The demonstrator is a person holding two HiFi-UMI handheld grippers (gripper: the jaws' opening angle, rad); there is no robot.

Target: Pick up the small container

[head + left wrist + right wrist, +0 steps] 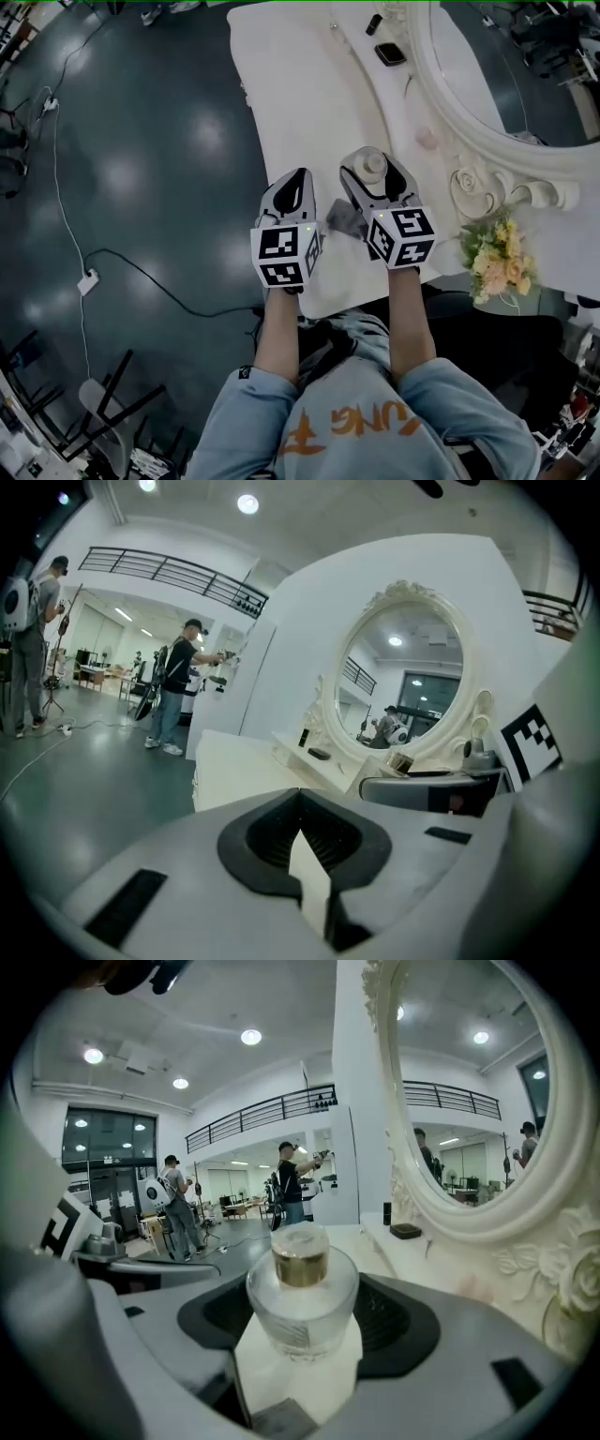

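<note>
Jaws of the right gripper (300, 1335) clamp the small round frosted-glass container with a gold collar (302, 1283) near the white dressing table's (281, 112) front edge. The left gripper (302, 817) is pressed together, empty. Any loosening could let the rounded glass slip and fall.

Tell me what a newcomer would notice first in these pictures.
Probably the small frosted container with a gold collar, gripped in the right tool near the front edge of the white dressing table. To its right stands a big ornate white mirror, with a bunch of yellow flowers near its base. The left tool alongside is shut and empty.
</note>
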